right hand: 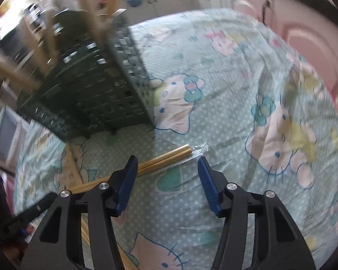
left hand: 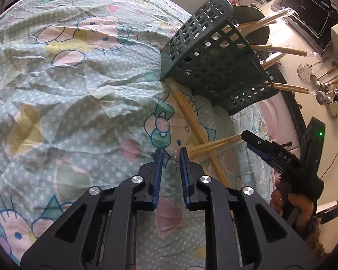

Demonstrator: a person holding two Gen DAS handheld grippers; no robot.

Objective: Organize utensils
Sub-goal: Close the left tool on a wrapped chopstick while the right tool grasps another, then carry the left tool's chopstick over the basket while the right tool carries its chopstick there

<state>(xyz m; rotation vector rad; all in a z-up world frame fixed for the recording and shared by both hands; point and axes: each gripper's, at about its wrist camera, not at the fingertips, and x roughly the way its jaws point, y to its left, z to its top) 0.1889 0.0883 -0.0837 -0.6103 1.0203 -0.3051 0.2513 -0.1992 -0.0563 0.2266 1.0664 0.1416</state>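
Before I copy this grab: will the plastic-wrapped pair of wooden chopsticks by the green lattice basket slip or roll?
Probably slippery: the wrapped chopstick pair sits in glossy clear film. Unlikely to roll far, being two sticks side by side on the wrinkled cartoon tablecloth. Likely stiff and light.

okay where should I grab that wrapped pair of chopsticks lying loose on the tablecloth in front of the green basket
Probably mid-shaft of the wrapped chopsticks, from above, jaws straddling the pair crosswise. They lie flat on the tablecloth, so only the long sides are exposed, and the clear wrapper tail at the end looks too flimsy.

White letters "DAS" stand on the side of the right gripper (left hand: 247, 138); nothing else is legible.
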